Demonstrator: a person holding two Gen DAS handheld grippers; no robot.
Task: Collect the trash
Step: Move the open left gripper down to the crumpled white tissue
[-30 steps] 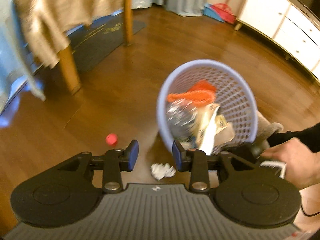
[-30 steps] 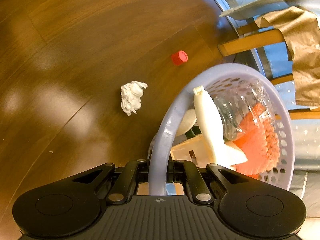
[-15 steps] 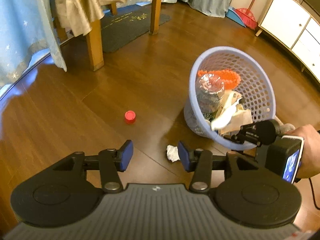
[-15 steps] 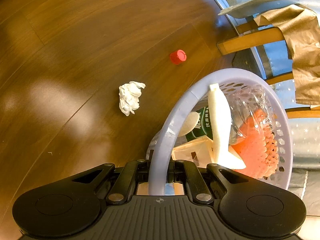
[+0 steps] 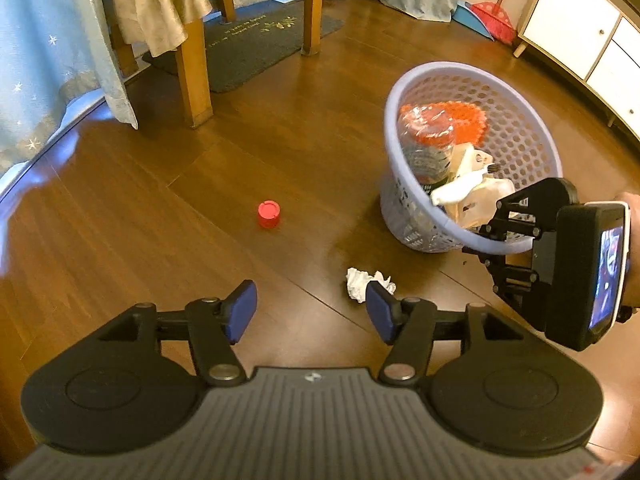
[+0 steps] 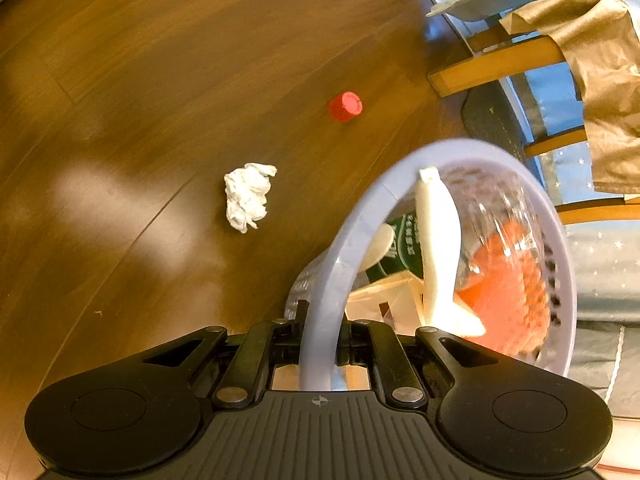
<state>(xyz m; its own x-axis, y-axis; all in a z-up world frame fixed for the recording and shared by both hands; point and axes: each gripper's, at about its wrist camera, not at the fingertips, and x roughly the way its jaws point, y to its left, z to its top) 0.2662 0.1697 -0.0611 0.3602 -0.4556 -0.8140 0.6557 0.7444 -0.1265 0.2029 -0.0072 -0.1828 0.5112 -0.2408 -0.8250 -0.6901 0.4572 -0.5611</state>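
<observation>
A lilac mesh basket (image 5: 404,92) (image 6: 360,232) holds a crushed clear bottle (image 5: 426,136), an orange net and cartons. It tilts on the wooden floor, and my right gripper (image 6: 320,344) (image 5: 490,236) is shut on its near rim. A crumpled white tissue (image 5: 362,284) (image 6: 248,196) lies on the floor, just beyond the right fingertip of my left gripper (image 5: 310,316). That gripper's jaws are opening, with nothing between them. A red bottle cap (image 5: 269,214) (image 6: 346,106) sits further out to the left.
A wooden table leg (image 5: 194,76) with brown cloth hanging over it and blue curtains stand at the far left, by a dark mat (image 5: 248,48). White cabinets (image 5: 580,32) line the right wall. A red broom and dustpan (image 5: 490,20) lean in the far corner.
My left gripper has drawn back from the basket and sunk toward the floor, its jaws spreading wider. The tissue now lies ahead of its right finger. The right gripper keeps its hold on the rim.
</observation>
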